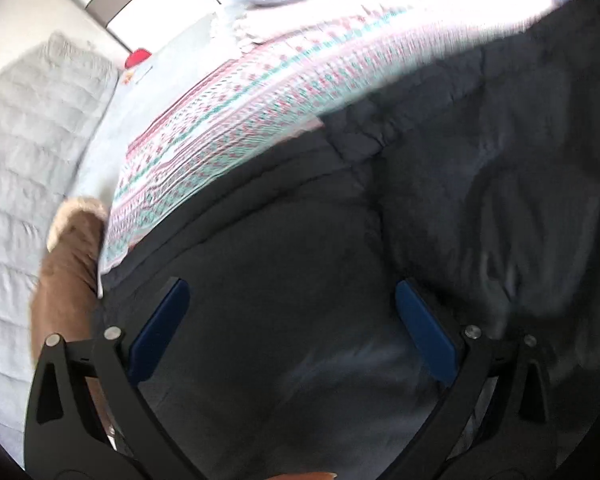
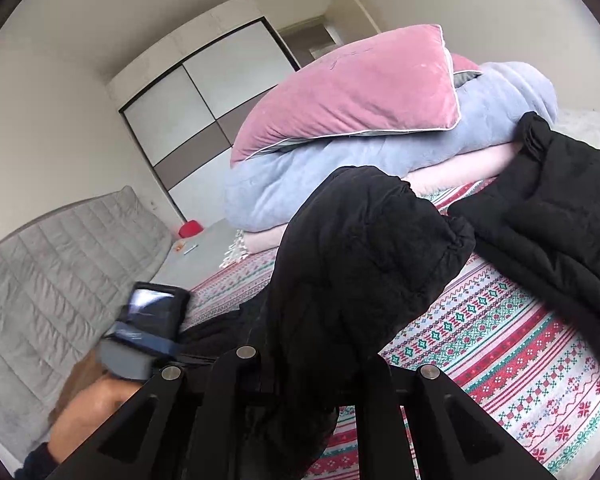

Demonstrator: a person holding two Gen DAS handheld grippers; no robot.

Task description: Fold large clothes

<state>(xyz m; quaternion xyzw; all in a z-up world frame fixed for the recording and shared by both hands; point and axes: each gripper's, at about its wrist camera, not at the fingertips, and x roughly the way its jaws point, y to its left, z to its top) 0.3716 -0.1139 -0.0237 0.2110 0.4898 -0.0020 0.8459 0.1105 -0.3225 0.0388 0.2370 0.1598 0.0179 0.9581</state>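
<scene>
A large black padded jacket (image 1: 340,280) lies on a patterned red, green and white bedspread (image 1: 228,120). In the left wrist view my left gripper (image 1: 292,312) is open just above the jacket, blue pads (image 1: 160,324) wide apart, nothing between them. In the right wrist view my right gripper (image 2: 312,368) is shut on a bunched part of the black jacket (image 2: 360,248), lifted above the bedspread (image 2: 500,352). More of the jacket (image 2: 560,220) lies to the right. The left gripper's body (image 2: 148,328) shows at the left, blurred.
A pink pillow (image 2: 360,92) lies on a folded lilac blanket (image 2: 340,168) at the bed's far end. A grey quilted headboard (image 2: 52,280) stands left. A wardrobe with sliding doors (image 2: 204,96) is behind. A red object (image 2: 190,229) lies far off.
</scene>
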